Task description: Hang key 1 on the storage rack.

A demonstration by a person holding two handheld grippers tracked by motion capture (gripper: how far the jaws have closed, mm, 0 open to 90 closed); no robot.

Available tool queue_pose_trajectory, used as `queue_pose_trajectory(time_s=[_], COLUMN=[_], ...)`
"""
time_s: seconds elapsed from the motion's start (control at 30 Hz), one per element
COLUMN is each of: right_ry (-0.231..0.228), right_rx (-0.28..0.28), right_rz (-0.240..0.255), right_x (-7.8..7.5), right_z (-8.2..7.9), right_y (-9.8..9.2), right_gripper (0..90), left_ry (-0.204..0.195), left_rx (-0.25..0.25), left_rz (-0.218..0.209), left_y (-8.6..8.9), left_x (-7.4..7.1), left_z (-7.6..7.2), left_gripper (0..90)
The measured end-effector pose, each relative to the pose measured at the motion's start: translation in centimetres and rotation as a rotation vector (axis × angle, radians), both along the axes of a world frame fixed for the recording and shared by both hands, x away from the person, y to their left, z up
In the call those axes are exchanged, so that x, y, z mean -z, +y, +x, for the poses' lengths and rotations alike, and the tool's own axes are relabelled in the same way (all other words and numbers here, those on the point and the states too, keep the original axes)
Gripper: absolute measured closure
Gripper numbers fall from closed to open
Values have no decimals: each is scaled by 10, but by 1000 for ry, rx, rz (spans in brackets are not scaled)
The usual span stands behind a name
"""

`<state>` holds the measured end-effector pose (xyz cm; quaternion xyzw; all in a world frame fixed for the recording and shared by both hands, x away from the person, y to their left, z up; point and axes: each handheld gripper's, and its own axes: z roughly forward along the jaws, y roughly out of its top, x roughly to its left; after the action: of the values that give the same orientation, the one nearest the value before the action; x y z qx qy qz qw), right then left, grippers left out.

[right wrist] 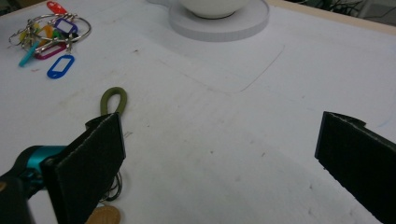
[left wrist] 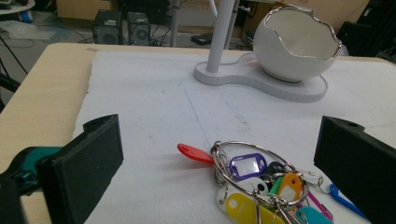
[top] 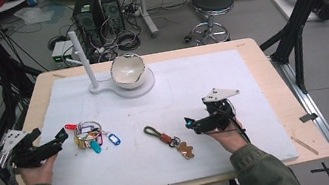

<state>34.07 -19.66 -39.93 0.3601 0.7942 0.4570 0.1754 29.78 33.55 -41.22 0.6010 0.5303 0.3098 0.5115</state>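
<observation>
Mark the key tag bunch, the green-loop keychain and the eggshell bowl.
key tag bunch (top: 89, 135): high view, on the metal ring.
green-loop keychain (top: 151, 132): high view, on the green loop.
eggshell bowl (left wrist: 280, 56): left gripper view, on the outer wall.

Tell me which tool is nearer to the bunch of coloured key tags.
Left. The left tool sits open just beside the key tags, at their left edge. The right tool is open across the mat, beyond the green-loop keychain.

At the far side of the white mat (top: 231, 76) we see a white egg-shaped bowl (top: 127, 71) on a flat white stand (top: 123, 86) with a thin upright post (top: 82, 59). Behind the table we see a black stool (top: 212, 2) and two computer towers (top: 97, 11) on the floor.
</observation>
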Motion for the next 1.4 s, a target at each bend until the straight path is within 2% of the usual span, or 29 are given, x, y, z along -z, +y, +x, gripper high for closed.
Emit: queue_pose_trajectory(time_s=[0.1,0.37,0.7,0.73,0.87,1.2,1.4], right_ry=[24,44,93,91,104,147,168], right_rx=[-23,-50,-90,-101,-138,-151,-173], right_rz=[-11,-44,-59,-60,-59,-69,-91], right_x=[3,7,14,14,17,21,25], right_z=[1,1,4,4,6,9,11], right_y=[6,18,37,39,47,57,65], right_gripper=[6,6,13,41,44,44,44], left_ry=[1,1,2,3,3,9,13], left_rx=[2,1,2,0,3,7,13], left_rz=[2,1,4,4,3,3,1], left_y=[0,0,0,0,0,-1,-1], left_x=[0,0,0,0,0,0,0], left_z=[0,0,0,0,0,0,1], left_gripper=[17,17,17,17,17,17,17])
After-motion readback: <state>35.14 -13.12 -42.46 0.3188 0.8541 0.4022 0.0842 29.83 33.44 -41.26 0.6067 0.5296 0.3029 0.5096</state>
